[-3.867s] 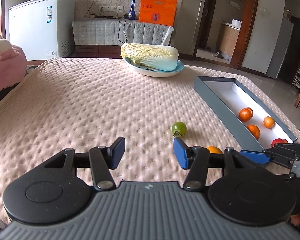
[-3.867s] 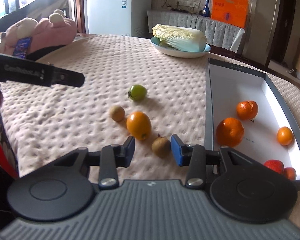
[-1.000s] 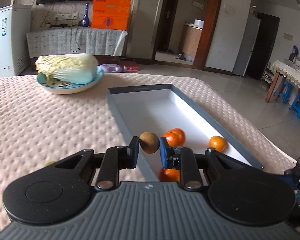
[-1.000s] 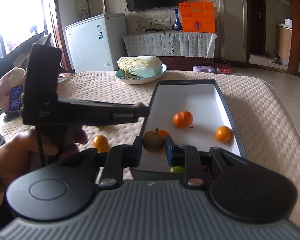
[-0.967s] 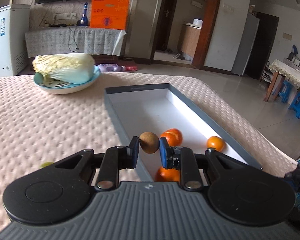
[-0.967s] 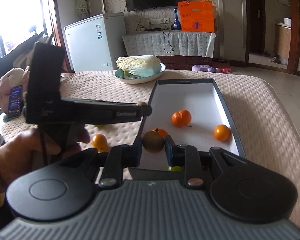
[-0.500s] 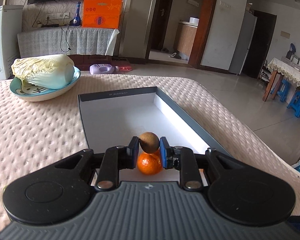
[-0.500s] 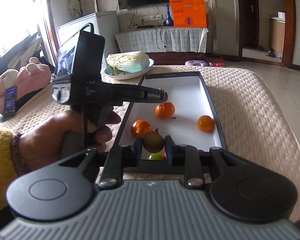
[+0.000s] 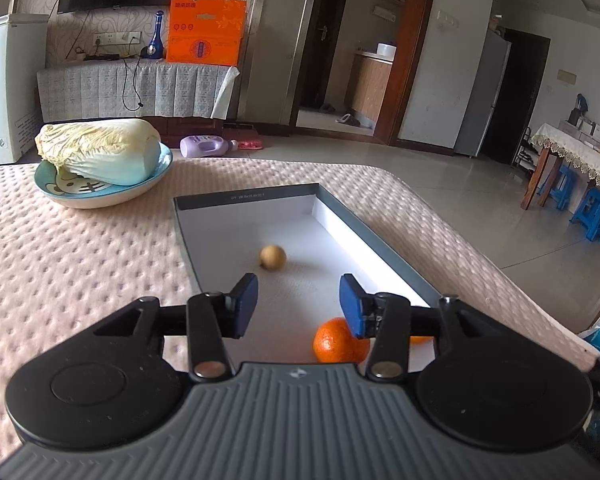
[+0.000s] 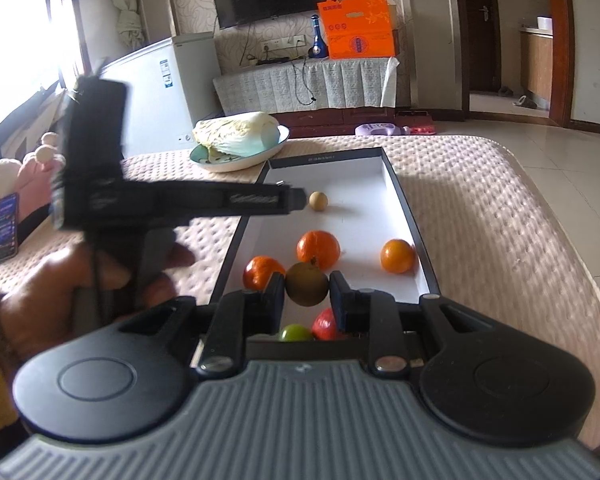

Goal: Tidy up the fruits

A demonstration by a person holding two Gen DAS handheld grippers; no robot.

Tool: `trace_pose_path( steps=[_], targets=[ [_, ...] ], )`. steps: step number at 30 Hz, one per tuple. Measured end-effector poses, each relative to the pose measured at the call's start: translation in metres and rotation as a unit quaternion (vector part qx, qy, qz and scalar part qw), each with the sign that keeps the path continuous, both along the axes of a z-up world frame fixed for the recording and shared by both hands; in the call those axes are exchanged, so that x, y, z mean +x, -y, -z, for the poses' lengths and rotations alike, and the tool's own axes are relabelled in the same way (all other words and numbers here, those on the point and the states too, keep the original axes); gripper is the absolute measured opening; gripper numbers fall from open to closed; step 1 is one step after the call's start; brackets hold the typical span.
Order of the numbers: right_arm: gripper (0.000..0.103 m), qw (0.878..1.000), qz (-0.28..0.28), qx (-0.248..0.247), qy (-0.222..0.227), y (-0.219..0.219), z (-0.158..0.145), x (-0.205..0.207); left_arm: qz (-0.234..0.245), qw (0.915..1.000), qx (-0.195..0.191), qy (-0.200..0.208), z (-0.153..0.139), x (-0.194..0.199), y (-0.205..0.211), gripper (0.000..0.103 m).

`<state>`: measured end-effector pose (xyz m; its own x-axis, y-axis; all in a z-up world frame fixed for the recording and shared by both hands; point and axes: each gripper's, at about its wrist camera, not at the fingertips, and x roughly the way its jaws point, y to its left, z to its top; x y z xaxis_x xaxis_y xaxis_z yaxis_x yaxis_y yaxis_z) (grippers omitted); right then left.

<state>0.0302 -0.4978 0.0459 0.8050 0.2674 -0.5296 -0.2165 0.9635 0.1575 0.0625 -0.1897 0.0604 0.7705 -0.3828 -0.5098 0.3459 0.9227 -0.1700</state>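
A long grey box with a white floor lies on the pink quilted table. My left gripper hovers over the box's near half; its jaws are opening and nothing is between them. A small tan round fruit rests on the box floor just beyond them, and an orange lies under the right finger. In the right wrist view, my right gripper is shut on a brown round fruit above the box's near end. Oranges, a green fruit and a red fruit lie in the box, the tan fruit farther in.
A blue plate bearing a napa cabbage stands at the table's back left. In the right wrist view a hand holds the left gripper's black body over the box's left wall. A pink plush toy sits far left.
The left gripper's jaws have parted and the tan fruit has left them; it now lies on the box floor. The left gripper moved farther along over the box. The right gripper still holds its brown fruit.
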Motion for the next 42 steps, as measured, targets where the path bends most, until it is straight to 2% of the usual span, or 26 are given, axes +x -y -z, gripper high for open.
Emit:
trace_pose_path(
  steps=[8,15,22,30,37,39,42],
  targets=[
    [0.027,1.0,0.015,0.008,0.009,-0.007,0.0,0.014,0.006,0.9997,0.023,0.006,-0.014,-0.04,-0.024,0.051],
    [0.028,1.0,0.014,0.009,0.007,-0.015,0.005,0.026,-0.013,0.9998,0.009,-0.008,-0.03,-0.084,-0.069,0.051],
    [0.027,1.0,0.021,0.003,0.002,-0.028,0.013,0.042,-0.032,0.9993,0.016,-0.01,-0.032,-0.128,-0.112,0.051],
    [0.028,0.999,0.048,0.008,0.004,-0.031,0.015,0.05,-0.054,0.9979,0.032,-0.019,-0.019,-0.127,-0.151,0.052],
    [0.029,0.998,0.056,-0.019,-0.009,-0.039,0.021,0.054,-0.062,0.9971,0.034,-0.029,-0.011,-0.118,-0.162,0.052],
    [0.037,0.998,0.062,-0.025,-0.002,-0.039,0.02,0.053,-0.065,0.997,0.031,-0.029,-0.011,-0.116,-0.164,0.054],
    [0.037,0.997,0.071,-0.024,0.002,-0.036,0.019,0.053,-0.072,0.9965,0.029,-0.031,-0.009,-0.114,-0.167,0.058]
  ],
)
